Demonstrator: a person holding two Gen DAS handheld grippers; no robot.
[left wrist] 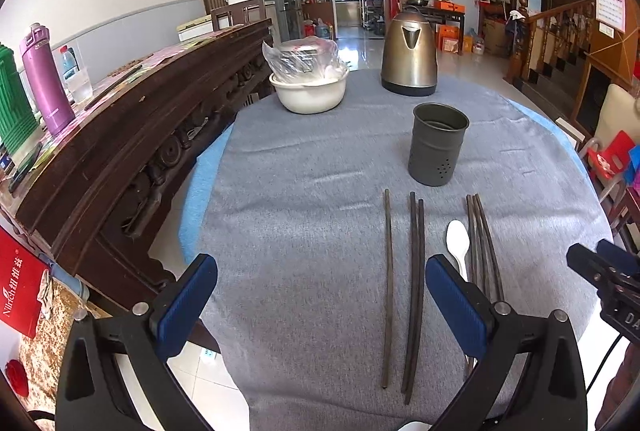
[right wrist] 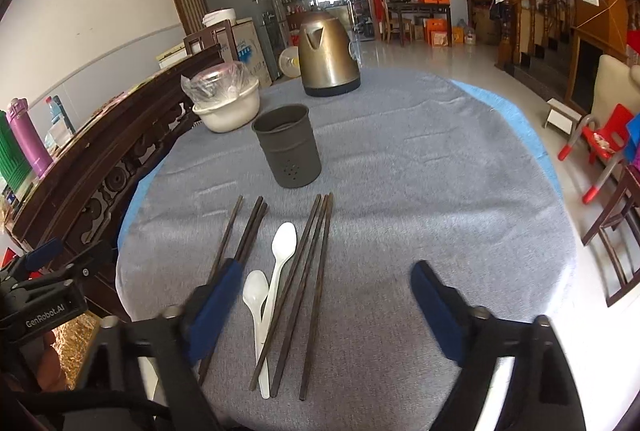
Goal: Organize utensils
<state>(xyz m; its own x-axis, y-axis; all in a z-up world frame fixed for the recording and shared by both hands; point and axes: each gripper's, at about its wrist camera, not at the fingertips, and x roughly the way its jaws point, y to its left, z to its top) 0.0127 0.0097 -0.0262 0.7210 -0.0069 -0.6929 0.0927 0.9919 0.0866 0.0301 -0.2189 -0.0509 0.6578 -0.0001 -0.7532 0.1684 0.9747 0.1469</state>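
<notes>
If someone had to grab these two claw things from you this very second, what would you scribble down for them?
Left gripper: open, empty, above the left chopsticks.
Right gripper: open, empty, above the spoons and the right chopsticks.
Things: six dark chopsticks in all and two white spoons lie flat on the grey cloth. The grey holder stands upright just beyond them and looks empty.
Done: nothing in the holder yet.
Left: pick up every chopstick and both spoons and stand them in the holder. The kettle and bowl probably stay.
</notes>
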